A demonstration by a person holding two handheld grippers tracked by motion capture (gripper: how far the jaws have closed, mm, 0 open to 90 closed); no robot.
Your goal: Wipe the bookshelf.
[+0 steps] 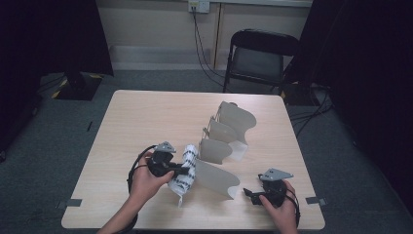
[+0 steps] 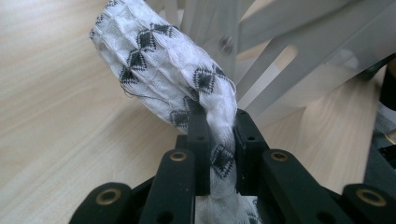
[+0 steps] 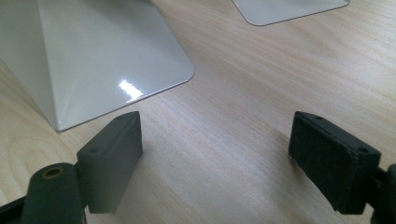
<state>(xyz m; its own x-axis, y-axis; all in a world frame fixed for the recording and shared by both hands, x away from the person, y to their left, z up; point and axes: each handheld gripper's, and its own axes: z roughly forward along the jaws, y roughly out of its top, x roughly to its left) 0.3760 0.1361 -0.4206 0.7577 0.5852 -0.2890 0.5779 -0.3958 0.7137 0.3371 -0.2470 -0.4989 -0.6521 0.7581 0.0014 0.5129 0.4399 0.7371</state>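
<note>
Towel [image 2: 163, 70]: rolled white cloth with black diamonds, pinched at one end, held beside the nearest divider.
Left claw [image 1: 181, 170]: clamped on the roll; keep the squeeze firm so the roll stays wound.
Right claw [image 3: 215, 158]: jaws wide apart, nothing between, low over the worktop [image 1: 141, 122].
Rack [image 1: 229, 131]: grey curved dividers; aim the roll's free end into a gap, lengthwise, without nudging the plates.

Even overhead light — glare spot on the white panel [image 3: 128, 88], blurred backgrounds.
</note>
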